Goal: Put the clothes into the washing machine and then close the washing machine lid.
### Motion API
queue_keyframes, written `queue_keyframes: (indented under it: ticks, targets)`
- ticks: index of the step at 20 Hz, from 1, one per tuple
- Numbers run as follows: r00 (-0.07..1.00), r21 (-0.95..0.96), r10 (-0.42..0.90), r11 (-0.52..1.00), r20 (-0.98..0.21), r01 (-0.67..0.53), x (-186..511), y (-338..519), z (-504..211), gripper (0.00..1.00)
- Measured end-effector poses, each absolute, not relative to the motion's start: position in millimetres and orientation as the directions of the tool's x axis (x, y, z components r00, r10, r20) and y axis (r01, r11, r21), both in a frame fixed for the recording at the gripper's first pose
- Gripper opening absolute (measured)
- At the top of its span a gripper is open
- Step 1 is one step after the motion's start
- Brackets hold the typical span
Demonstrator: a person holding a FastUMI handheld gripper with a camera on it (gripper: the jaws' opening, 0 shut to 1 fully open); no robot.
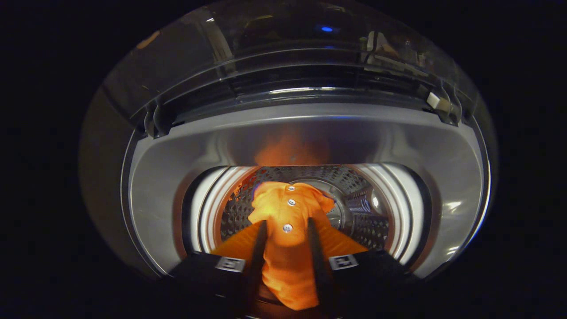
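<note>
An orange buttoned garment (pixel 287 221) hangs between my two fingers, its collar end dangling over the perforated steel drum (pixel 359 212) of the top-loading washing machine. My gripper (pixel 287 228) is shut on the cloth, both fingers pressing its sides just above the drum mouth. The machine's transparent lid (pixel 283 57) stands raised beyond the opening, hinged at the back. An orange glow of the garment reflects on the grey inner rim (pixel 292 150).
The grey top panel of the machine (pixel 155 186) rings the round opening. A white ring (pixel 208 208) lines the tub's mouth. A small white latch piece (pixel 434 101) sits at the lid's right hinge. Surroundings are dark.
</note>
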State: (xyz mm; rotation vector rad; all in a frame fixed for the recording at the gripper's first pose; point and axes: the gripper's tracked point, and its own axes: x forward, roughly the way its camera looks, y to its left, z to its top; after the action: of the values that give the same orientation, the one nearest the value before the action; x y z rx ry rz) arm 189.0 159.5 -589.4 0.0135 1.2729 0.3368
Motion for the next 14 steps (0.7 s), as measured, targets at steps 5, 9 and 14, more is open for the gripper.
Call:
queue_keyframes:
  ticks: [5, 9, 14]
  targets:
    - [0.259, 0.195, 0.263, 0.946, -0.929, -0.260, 184.1, 158.2, -587.5, 0.99]
    - [0.318, 0.238, 0.318, 0.934, -0.893, -0.265, 179.2, 160.1, -563.7, 0.99]
    - [0.459, 0.223, 0.333, 0.934, -0.823, -0.279, 173.5, 152.0, -520.1, 0.99]
